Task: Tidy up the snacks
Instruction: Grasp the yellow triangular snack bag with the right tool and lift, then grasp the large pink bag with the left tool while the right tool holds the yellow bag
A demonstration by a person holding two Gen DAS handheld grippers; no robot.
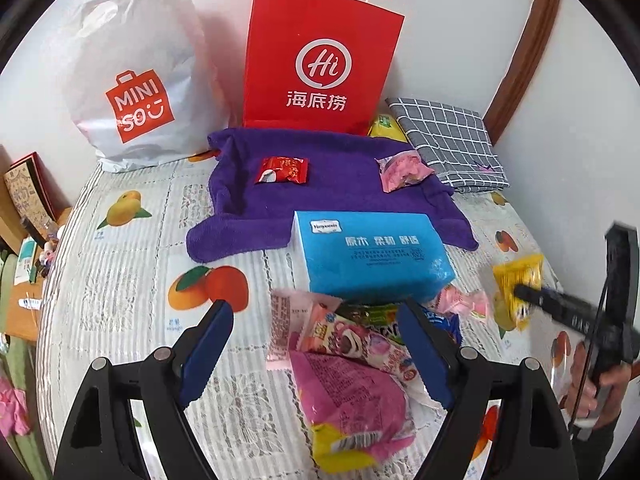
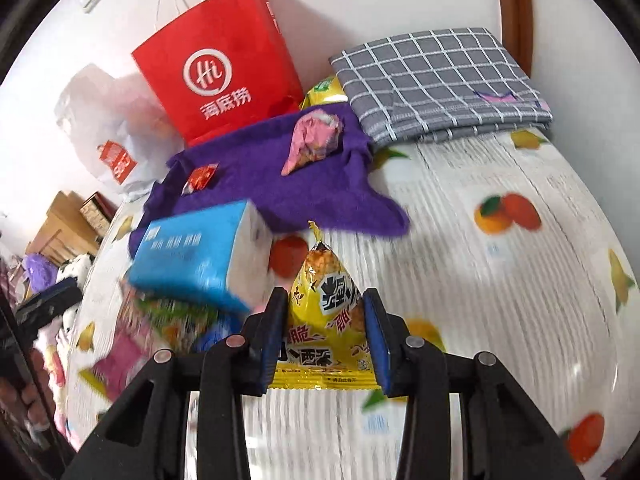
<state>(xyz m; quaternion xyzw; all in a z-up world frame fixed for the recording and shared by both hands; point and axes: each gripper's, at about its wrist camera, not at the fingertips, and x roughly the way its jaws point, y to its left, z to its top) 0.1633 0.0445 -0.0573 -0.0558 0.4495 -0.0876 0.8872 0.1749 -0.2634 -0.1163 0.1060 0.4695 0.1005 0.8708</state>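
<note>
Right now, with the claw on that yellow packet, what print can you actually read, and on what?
"MINISO": white plastic bag.
"Hi" and "海底捞": red paper bag.
"原木 柔韧 舒适": blue tissue pack; its small logo and fine lines are too small to read.
Yellow snack packet in the right claw: bold characters, blurred, unreadable.
Pink snack packets between the left claw's fingers: print too small.

yellow snack packet (image 2: pixel 326 320) | pyramid-shaped, upright | pinched in right claw (image 2: pixel 326 334) | above tablecloth

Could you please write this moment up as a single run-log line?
right gripper: shut on yellow snack packet, lifted | left gripper: open over snack pile | purple towel: two snacks
</note>
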